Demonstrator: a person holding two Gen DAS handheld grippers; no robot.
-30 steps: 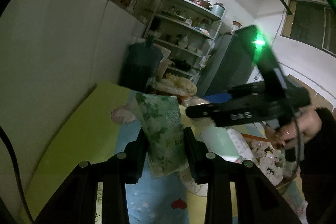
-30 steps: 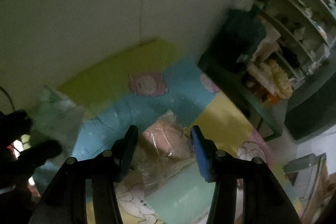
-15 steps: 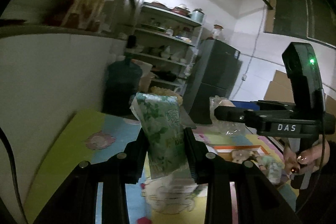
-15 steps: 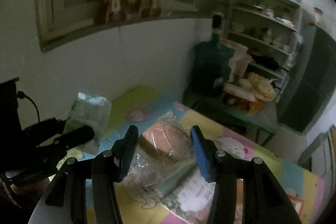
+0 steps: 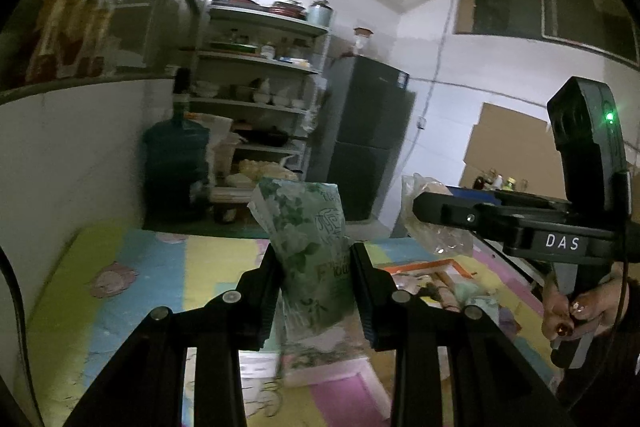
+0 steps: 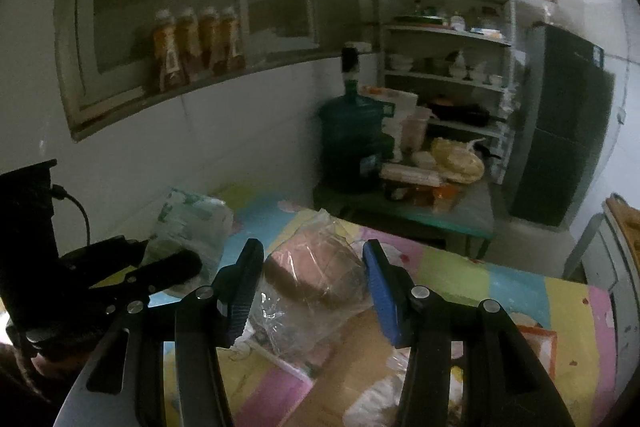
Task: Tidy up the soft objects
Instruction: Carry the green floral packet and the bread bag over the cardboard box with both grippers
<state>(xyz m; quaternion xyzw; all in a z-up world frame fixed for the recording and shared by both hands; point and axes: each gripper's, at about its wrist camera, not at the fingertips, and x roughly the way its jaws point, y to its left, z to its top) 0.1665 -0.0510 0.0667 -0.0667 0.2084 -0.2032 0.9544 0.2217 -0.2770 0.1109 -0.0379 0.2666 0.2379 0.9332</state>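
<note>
My left hand-held gripper [image 5: 314, 285] is clenched on a green tissue pack [image 5: 310, 247], a soft plastic-wrapped packet printed with white flowers and leaves; it stands nearly upright between the black ribbed pads, its top leaning a little left, lifted off the surface below. My right hand-held gripper [image 6: 314, 291] grasps a clear crinkled plastic bag [image 6: 316, 287] with a rounded brownish-pink lump inside, possibly bread, though the dim light leaves me unsure. One pad is black, the other blue, and both press the bag's sides. In the left wrist view the right gripper shows side-on at the right edge, its handle held by a hand [image 5: 580, 311], the bag bulging from its tip.

Beneath both lies a foam play mat [image 5: 168, 267] of pastel squares in yellow, blue, green and pink with cartoon figures. On it sit an orange-framed tray [image 5: 460, 265] holding small soft items I can't make out, and a flat piece of brown cardboard [image 6: 360, 359].

Beyond the mat, a blue water jug [image 6: 352, 143] stands on a low tabletop [image 6: 472, 215] with a yellow bundle and packets beside it. A white shelf rack [image 6: 444, 31] carries bowls, pots and jars, a dark fridge [image 6: 560, 147] stands to its right, and four amber bottles [image 6: 196, 45] line a window ledge on the white wall.
</note>
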